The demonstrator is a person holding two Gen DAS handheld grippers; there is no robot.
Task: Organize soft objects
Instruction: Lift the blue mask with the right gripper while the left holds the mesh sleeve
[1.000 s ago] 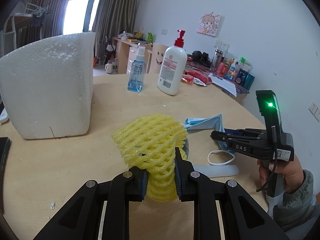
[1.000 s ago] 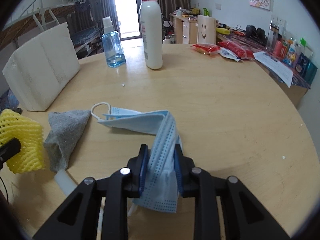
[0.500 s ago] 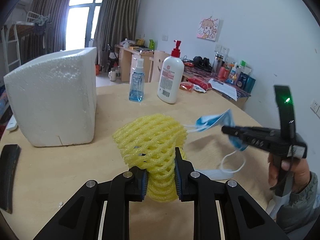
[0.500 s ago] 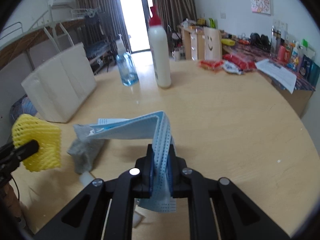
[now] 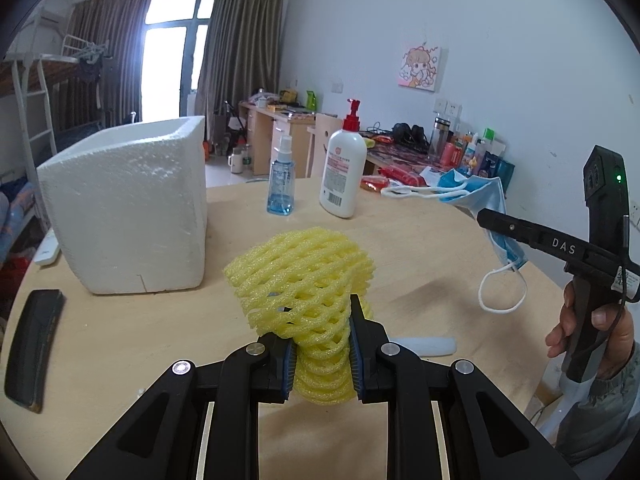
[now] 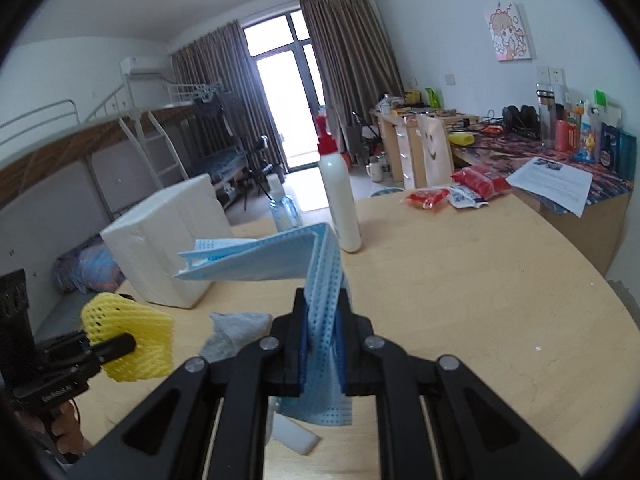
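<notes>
My left gripper (image 5: 322, 344) is shut on a yellow foam net sleeve (image 5: 304, 280) and holds it above the round wooden table (image 5: 160, 320); the sleeve also shows in the right wrist view (image 6: 132, 340). My right gripper (image 6: 322, 334) is shut on a blue face mask (image 6: 280, 260), lifted clear of the table; the mask also hangs from that gripper in the left wrist view (image 5: 476, 196). A grey cloth (image 6: 232, 336) lies on the table under the mask. A white styrofoam box (image 5: 128, 204) stands at the left.
A white pump bottle (image 5: 344, 176) and a blue spray bottle (image 5: 281, 188) stand at the table's far side. A white tube (image 5: 424, 346) lies near my left gripper. A black object (image 5: 34, 340) lies at the left edge. Red snack packets (image 6: 456, 192) lie far right.
Both grippers have risen. The mask has come off the table and now hangs in the air. The foam sleeve has been lifted higher too.
</notes>
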